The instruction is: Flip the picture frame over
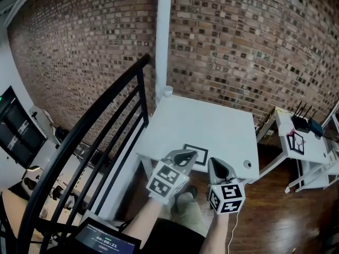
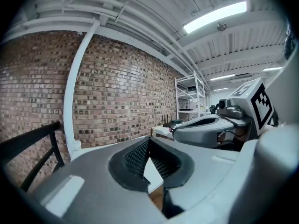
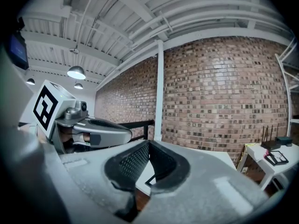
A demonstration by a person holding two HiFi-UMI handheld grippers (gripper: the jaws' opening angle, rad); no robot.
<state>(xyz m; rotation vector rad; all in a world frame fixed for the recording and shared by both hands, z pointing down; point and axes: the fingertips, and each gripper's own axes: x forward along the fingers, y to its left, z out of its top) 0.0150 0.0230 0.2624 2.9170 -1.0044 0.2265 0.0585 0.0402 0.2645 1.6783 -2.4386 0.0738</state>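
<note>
Head view: picture frame (image 1: 202, 155) flat on white table (image 1: 212, 120), by its near edge, left part hidden behind left gripper (image 1: 188, 153). Right gripper (image 1: 214, 163) just off that edge. Both clenched tight, nothing between the jaws. Frame's upward face too small to make out. Forearms cut off at bottom.

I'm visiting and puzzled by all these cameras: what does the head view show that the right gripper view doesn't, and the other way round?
Only the head view: the person's forearms, a dark screen at the bottom, and the right gripper's marker cube. Only the right gripper view: ceiling beams and a hanging lamp. Both: the brick wall, the white table, the picture frame lying on it (just a corner in the gripper view), the black railing, and the left tongs, shut.
</note>
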